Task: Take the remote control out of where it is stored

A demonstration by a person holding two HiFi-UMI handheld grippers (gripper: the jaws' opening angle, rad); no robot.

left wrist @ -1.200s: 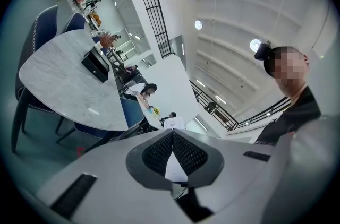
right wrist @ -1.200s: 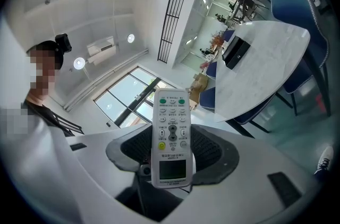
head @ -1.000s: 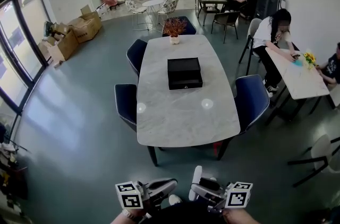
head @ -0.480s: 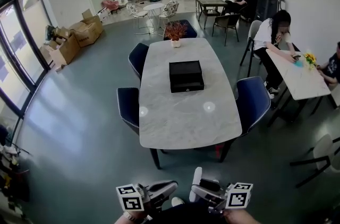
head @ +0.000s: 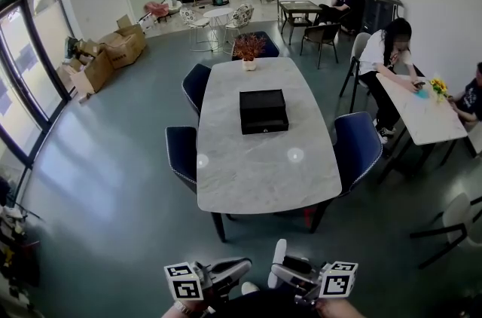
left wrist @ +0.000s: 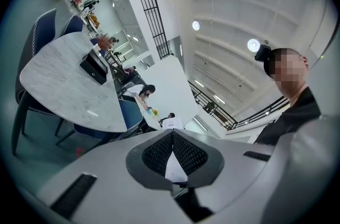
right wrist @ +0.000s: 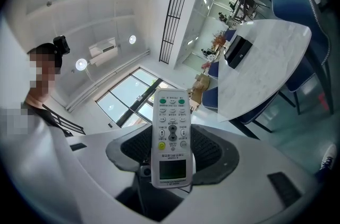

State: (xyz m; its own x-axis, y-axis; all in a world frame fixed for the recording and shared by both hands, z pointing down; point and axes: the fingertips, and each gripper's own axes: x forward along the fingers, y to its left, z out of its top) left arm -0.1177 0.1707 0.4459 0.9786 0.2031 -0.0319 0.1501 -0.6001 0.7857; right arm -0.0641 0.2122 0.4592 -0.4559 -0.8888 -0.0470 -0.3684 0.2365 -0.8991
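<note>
head: black rectangular box point(head: 263, 111) mid grey marble table point(head: 260, 184); left gripper point(head: 239, 264) & right gripper point(head: 280, 269) well apart from box | L gripper view: jaws clenched, empty | R gripper view: jaws grasping white button remote control point(right wrist: 171, 135) by lower end, far from box; only this view shows it clearly | I judge take-out done; next needs firm clamp, remote's top-heavy

On the table point(head: 263, 166) a box point(head: 263, 111) lies centrally, a potted plant point(head: 249, 49) behind it, chairs point(head: 181, 151) alongside.
</note>
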